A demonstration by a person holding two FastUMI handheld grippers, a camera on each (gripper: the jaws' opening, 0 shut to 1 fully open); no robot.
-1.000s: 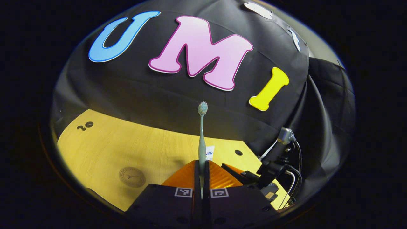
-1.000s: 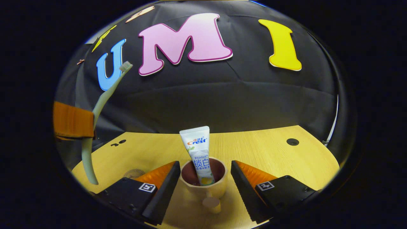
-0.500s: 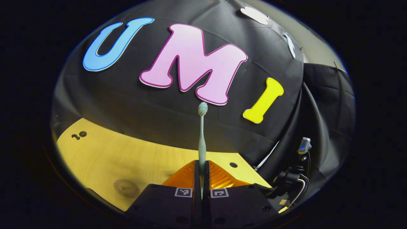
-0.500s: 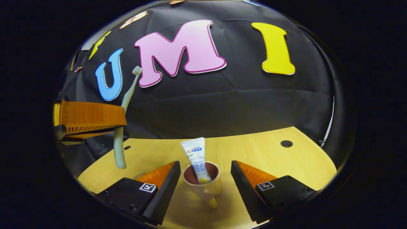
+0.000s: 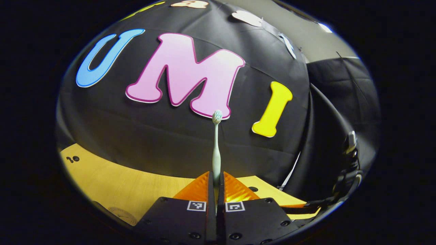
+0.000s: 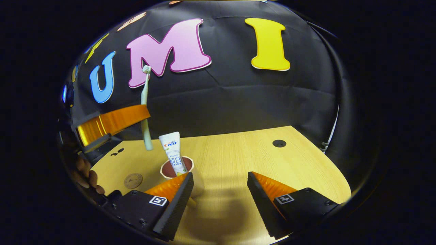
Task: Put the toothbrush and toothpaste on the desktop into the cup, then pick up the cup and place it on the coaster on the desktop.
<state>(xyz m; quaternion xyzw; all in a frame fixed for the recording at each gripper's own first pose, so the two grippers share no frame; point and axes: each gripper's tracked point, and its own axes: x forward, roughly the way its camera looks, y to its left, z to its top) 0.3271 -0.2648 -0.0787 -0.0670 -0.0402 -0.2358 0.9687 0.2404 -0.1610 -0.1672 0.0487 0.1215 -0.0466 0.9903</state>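
My left gripper [image 6: 144, 117] now carries the toothbrush [image 6: 145, 102] in from the side, nearly above the cup [image 6: 176, 169]. My right gripper [image 6: 220, 190] has backed off and swung right, so the cup sits beyond its left finger, no longer between both.

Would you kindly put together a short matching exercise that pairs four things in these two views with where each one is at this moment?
Things:
1. toothbrush
2. toothpaste
3. cup
4. coaster

Places or states:
A. lying flat and bare on the table, to the left of the cup in the right gripper view
B. standing on the table with a tube inside it
C. held upright in the air, clamped in the jaws of the left gripper
D. standing in the cup, its flat end up

Pairs: 1-C, 2-D, 3-B, 4-A
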